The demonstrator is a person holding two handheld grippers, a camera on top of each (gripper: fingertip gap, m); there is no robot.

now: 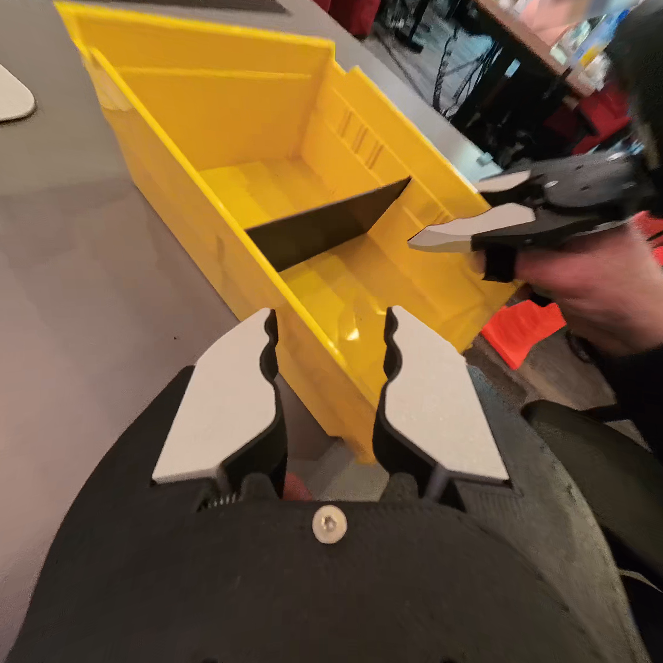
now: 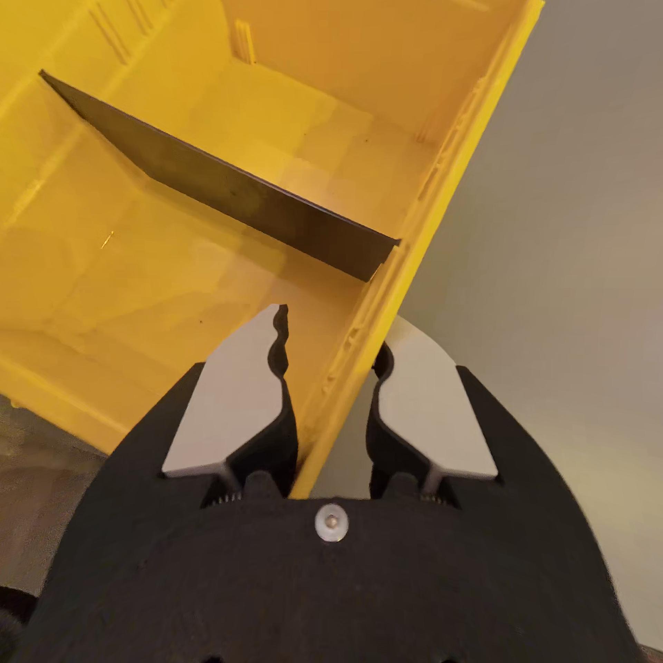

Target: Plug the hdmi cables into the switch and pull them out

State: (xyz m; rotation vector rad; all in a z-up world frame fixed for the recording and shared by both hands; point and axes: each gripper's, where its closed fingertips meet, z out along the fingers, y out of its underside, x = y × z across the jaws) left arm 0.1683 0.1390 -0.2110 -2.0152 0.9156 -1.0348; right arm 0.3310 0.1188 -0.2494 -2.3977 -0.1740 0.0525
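On the grey tabletop (image 1: 71, 323) sits a long yellow plastic bin (image 1: 229, 118), split by a black divider (image 1: 323, 229) into two compartments, and both of them look empty from where I stand. Neither the HDMI cables nor the switch shows in either view, so I cannot say where they are. The left gripper (image 1: 330, 315) hangs over the near corner of the bin with its jaws spread apart and nothing between them. The right gripper (image 2: 333, 326) straddles the bin's side wall (image 2: 405, 283), one finger inside, the other outside against the table side; its jaws stand parted with a visible gap on the outer side, so I judge it open around the wall rather than clamped on it. In the left wrist view that same right gripper (image 1: 452, 219) reaches in from the right, a person's hand (image 1: 588, 287) under it. Beyond the table edge lie an orange object (image 1: 520, 330) on the floor and cluttered desks. As for handling, I would expect the bin to be light, stiff and rather slick, best taken by its thin rim or wall. HDMI cables, once found, are probably springy along the cord and rigid at the plug, so the moulded plug body is the place to grip, square to the port.
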